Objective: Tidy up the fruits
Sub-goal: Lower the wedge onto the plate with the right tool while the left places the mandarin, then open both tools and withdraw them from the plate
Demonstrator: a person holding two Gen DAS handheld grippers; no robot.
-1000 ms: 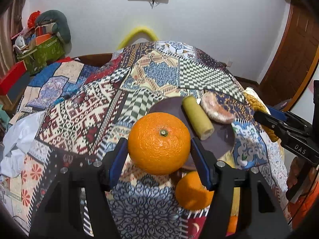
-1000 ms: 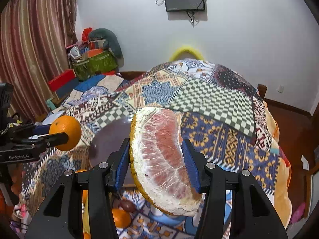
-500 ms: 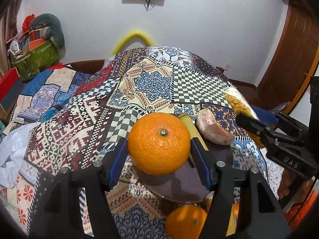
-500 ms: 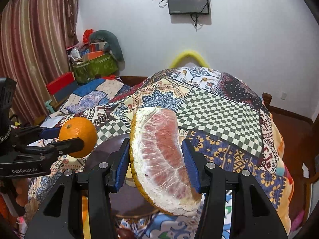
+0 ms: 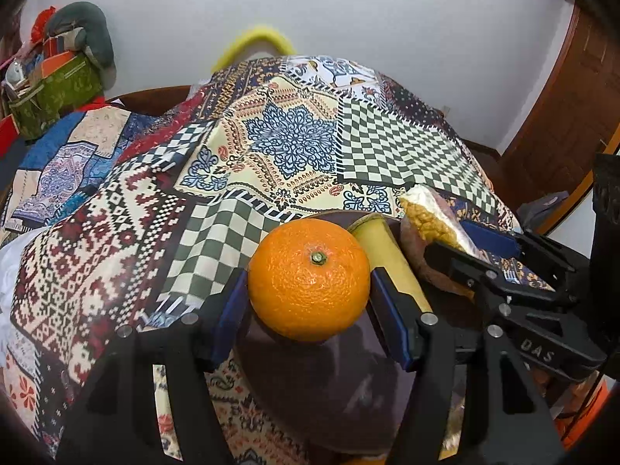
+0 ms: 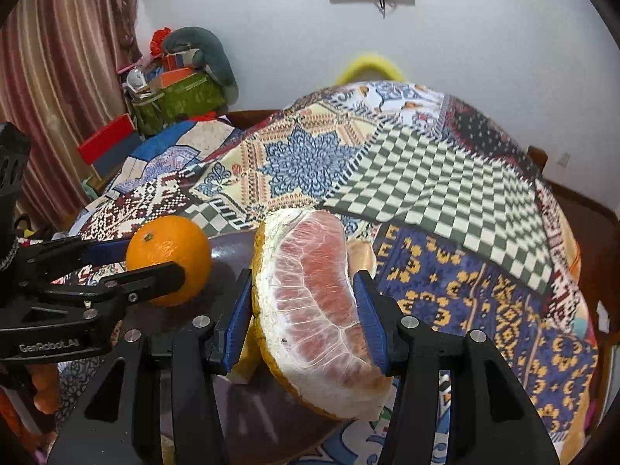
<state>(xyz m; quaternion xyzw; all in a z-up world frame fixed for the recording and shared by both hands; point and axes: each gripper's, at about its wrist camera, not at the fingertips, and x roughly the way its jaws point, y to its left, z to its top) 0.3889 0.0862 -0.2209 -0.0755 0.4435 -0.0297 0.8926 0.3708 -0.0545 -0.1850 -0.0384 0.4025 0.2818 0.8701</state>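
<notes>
My left gripper (image 5: 308,298) is shut on an orange (image 5: 309,279) and holds it just above the dark round plate (image 5: 329,387). The orange also shows in the right wrist view (image 6: 168,259). My right gripper (image 6: 302,317) is shut on a pomelo wedge (image 6: 316,306) with pink flesh, over the plate (image 6: 228,248). In the left wrist view the right gripper (image 5: 476,248) holds the wedge (image 5: 430,217) at the plate's right. A yellow-green fruit piece (image 5: 391,259) and a pinkish fruit piece (image 5: 414,255) lie on the plate.
The plate sits on a bed covered by a patchwork quilt (image 5: 286,147). A cluttered green bag and pillows (image 5: 54,77) are at the far left by the wall. A wooden door (image 5: 562,97) is at the right. A curtain (image 6: 58,77) hangs at the left.
Both grippers have moved forward and lower over the plate with their fruits. The loose orange in front of the plate has dropped out of the left wrist view.
</notes>
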